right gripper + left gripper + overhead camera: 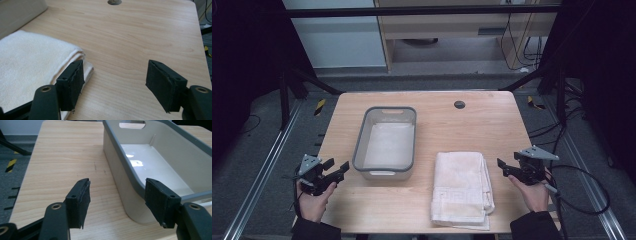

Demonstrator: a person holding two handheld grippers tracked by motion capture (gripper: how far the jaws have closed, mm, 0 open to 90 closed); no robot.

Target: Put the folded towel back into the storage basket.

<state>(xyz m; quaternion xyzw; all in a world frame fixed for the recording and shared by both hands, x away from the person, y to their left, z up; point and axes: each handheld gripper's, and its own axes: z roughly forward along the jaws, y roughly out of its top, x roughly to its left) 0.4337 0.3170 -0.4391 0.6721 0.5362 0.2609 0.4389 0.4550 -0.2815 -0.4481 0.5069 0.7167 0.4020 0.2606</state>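
Both tools hovering spread at the near edge, towel and bin between them.

I am holding the left tool [337, 170] with its jaws spread and empty, just beside the near left corner of the grey bin [384, 172] on the table [472, 120]. I am keeping the right tool [504, 168] spread and empty too, just right of the folded white towel [462, 187], which is lying near the front edge, beside the bin.
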